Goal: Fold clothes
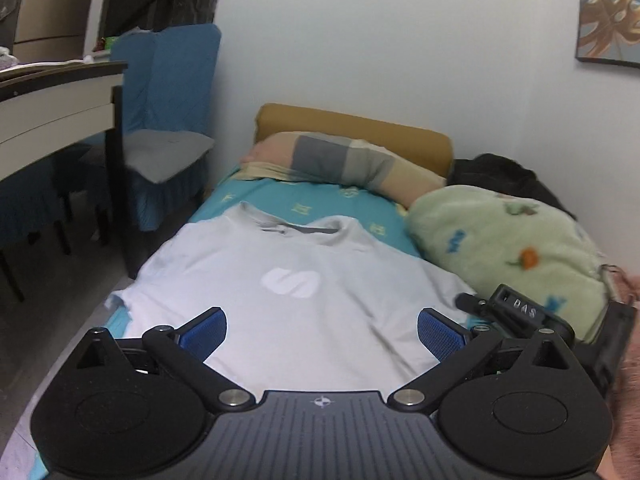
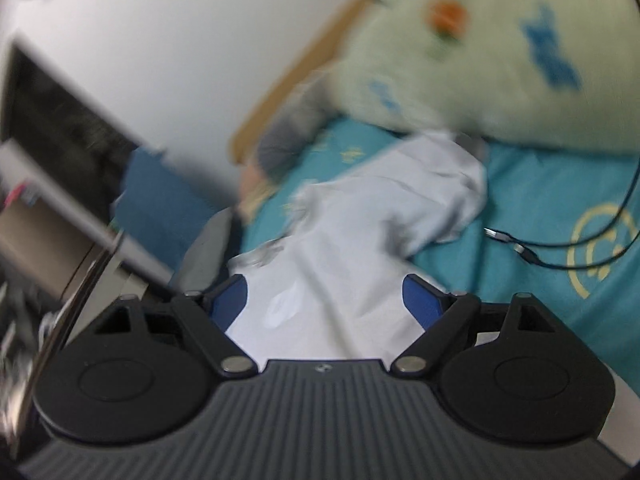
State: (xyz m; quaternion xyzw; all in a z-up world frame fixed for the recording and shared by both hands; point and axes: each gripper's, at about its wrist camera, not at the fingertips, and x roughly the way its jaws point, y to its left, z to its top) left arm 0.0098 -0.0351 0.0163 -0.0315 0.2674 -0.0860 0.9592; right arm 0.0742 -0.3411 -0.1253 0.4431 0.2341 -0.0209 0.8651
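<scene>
A light grey T-shirt (image 1: 288,280) with a white chest logo lies flat, front up, on the teal bed sheet (image 1: 320,200), collar toward the pillows. My left gripper (image 1: 322,332) is open and empty just above the shirt's lower half. The right gripper's body (image 1: 520,312) shows at the shirt's right edge in the left wrist view. In the blurred right wrist view the shirt (image 2: 360,232) lies ahead with its sleeve spread on the sheet (image 2: 540,208). My right gripper (image 2: 326,304) is open and empty above the shirt.
A pale green fleece blanket (image 1: 500,240) is bunched on the bed's right side. Pillows (image 1: 340,156) and a mustard headboard lie at the far end. A black cable with plugs (image 2: 520,246) lies on the sheet right of the shirt. A blue-covered chair (image 1: 168,120) and desk (image 1: 52,96) stand left.
</scene>
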